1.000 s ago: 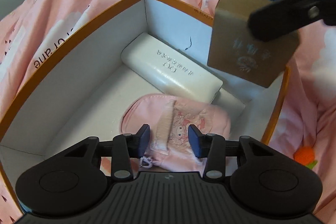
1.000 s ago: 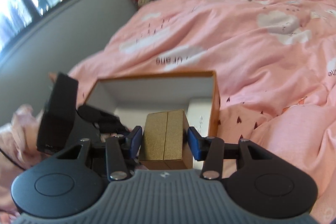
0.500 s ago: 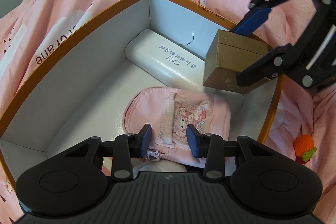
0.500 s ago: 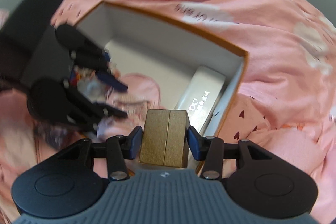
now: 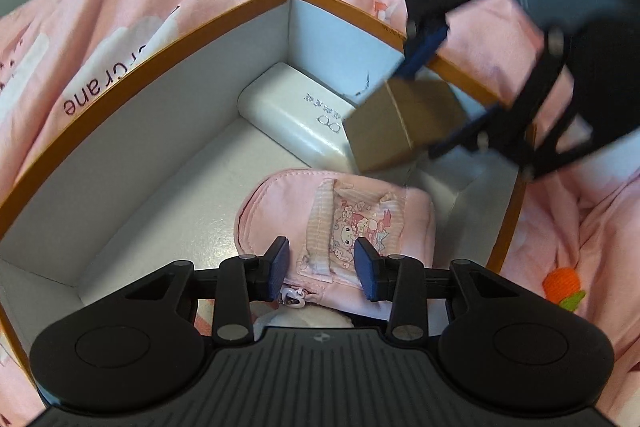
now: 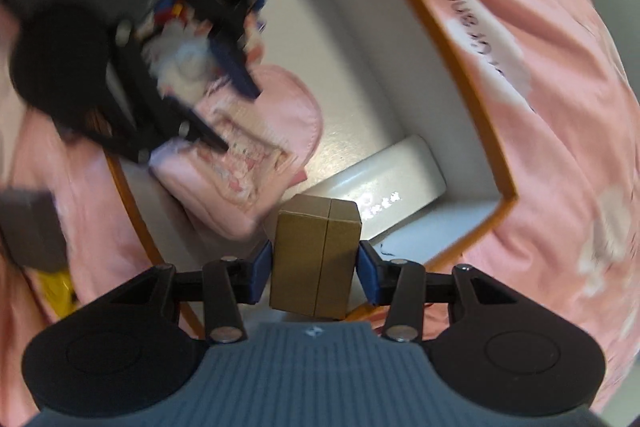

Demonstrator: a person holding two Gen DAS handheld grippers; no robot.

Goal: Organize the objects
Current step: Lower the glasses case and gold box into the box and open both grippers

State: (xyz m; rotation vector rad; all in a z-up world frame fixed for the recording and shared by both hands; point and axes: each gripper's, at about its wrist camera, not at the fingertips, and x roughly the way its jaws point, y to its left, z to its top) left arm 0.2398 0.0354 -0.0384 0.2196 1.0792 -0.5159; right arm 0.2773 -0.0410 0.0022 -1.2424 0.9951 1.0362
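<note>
Left wrist view: the left gripper [image 5: 322, 263], fingers spread and having just been closing, straddles a pink pouch [image 5: 340, 215] on the floor of an orange-rimmed box [image 5: 120, 67]; bare white floor lies open to its left. A white case [image 5: 296, 115] hugs the far wall. Right wrist view: the right gripper [image 6: 314, 269] pinches a gold box [image 6: 314, 259] above the case, inside the box corner. Pink bedding [image 6: 560, 107] surrounds everything.

Gold box [image 6: 316, 259], tilted, above the orange-rimmed white storage box [image 5: 160, 123] holding a white case [image 5: 296, 115] and pink pouch [image 5: 340, 223], apparently flat.
</note>
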